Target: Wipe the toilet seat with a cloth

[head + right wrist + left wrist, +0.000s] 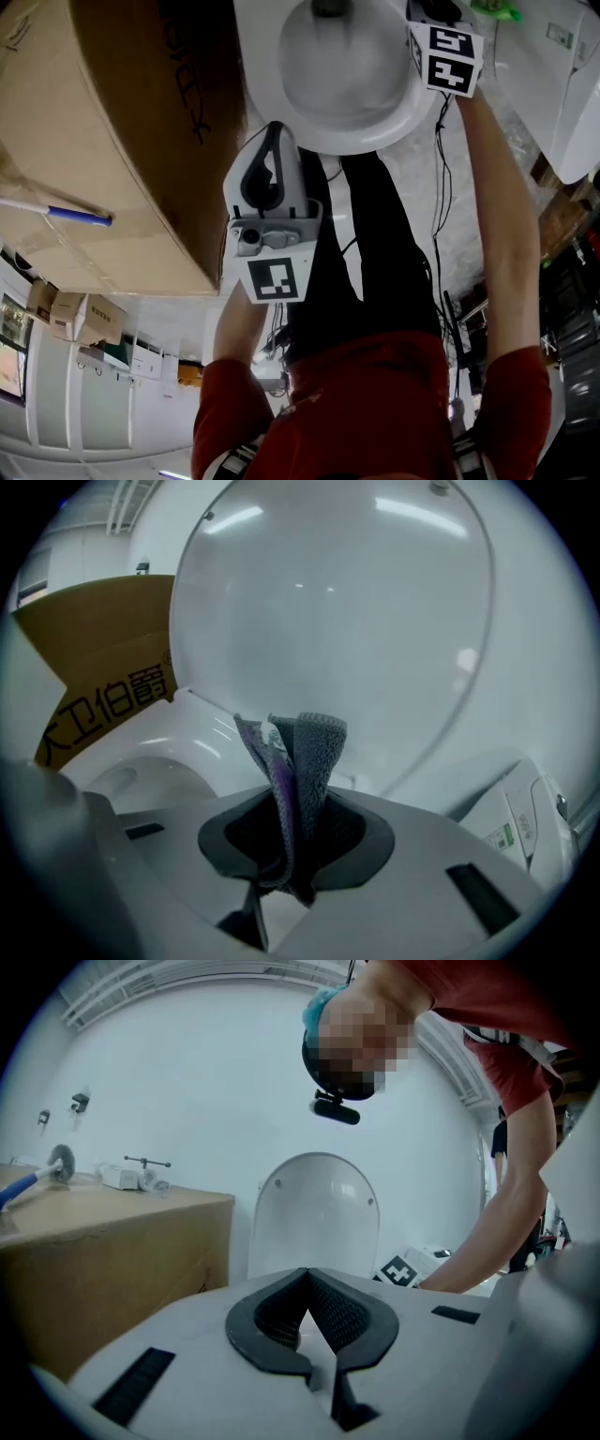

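Note:
The white toilet seat [412,105] rings the bowl at the top of the head view, and its raised lid [328,621] fills the right gripper view. My right gripper [292,832] is shut on a grey cloth [302,752] with a purple edge, and the cloth stands up out of the jaws just before the lid. That gripper's marker cube [446,58] sits over the seat's right rim. My left gripper [306,1283] is shut with nothing in it. In the head view the left gripper [274,136] hovers at the seat's near edge, pointing toward the lid [316,1213].
A big cardboard box [112,141] stands close to the toilet's left side, with a blue-handled brush [77,216] lying on it. A white unit [562,75] stands to the right of the toilet, and cables trail over the floor there.

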`<state>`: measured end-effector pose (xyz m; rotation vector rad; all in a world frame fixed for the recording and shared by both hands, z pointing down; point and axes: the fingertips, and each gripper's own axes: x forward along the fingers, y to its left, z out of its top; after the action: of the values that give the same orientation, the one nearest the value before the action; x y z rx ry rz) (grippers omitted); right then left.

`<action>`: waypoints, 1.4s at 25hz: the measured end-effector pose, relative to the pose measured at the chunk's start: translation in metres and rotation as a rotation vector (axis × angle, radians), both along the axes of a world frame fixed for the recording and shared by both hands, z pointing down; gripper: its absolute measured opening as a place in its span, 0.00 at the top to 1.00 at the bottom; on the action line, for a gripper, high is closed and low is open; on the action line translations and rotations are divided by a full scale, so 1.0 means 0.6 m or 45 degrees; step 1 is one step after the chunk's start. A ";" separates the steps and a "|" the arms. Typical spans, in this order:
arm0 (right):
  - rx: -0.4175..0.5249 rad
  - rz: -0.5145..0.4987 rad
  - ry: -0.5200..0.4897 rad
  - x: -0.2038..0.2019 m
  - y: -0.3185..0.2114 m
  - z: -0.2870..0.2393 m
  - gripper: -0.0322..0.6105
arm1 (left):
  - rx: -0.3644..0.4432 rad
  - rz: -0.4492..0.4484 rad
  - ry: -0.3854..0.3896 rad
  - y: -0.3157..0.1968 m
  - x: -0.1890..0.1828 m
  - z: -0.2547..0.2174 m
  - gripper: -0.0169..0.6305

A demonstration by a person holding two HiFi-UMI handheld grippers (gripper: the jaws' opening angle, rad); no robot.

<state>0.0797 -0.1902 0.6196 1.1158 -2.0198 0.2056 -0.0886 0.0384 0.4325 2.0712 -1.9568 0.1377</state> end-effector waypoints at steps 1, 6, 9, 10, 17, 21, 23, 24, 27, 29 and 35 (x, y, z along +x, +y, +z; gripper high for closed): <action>0.002 -0.020 -0.020 -0.027 -0.002 -0.004 0.83 | 0.003 -0.004 0.000 -0.002 -0.006 -0.002 0.95; -0.009 -0.002 -0.173 -0.149 0.007 -0.016 0.83 | 0.001 -0.029 -0.004 0.005 -0.039 -0.009 0.95; -0.047 -0.076 -0.215 -0.227 0.031 -0.013 0.83 | 0.000 -0.041 -0.015 0.018 -0.057 -0.012 0.95; -0.064 -0.096 -0.222 -0.249 0.037 -0.013 0.83 | -0.001 -0.045 -0.017 0.023 -0.061 -0.013 0.95; -0.102 -0.099 -0.199 -0.275 0.043 -0.027 0.83 | 0.012 -0.053 -0.029 0.048 -0.072 -0.052 0.95; -0.174 -0.093 -0.233 -0.255 0.074 -0.057 0.83 | 0.031 -0.050 -0.036 0.057 -0.069 -0.102 0.95; -0.203 -0.077 -0.282 -0.241 0.110 -0.088 0.83 | 0.040 -0.060 -0.040 0.060 -0.069 -0.134 0.95; -0.217 -0.066 -0.304 -0.230 0.131 -0.106 0.83 | 0.046 -0.064 -0.043 0.061 -0.068 -0.153 0.95; -0.253 -0.031 -0.362 -0.186 0.196 -0.168 0.83 | 0.078 -0.079 -0.053 0.062 -0.060 -0.218 0.95; -0.268 -0.023 -0.405 -0.158 0.237 -0.221 0.83 | 0.111 -0.096 -0.048 0.060 -0.053 -0.266 0.95; -0.230 -0.026 -0.514 -0.077 0.329 -0.405 0.83 | 0.204 -0.112 -0.128 0.058 -0.034 -0.412 0.95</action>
<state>0.0334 0.0073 0.3768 0.9973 -2.3069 0.6332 -0.1092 0.0731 0.1854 2.1088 -2.1804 0.0699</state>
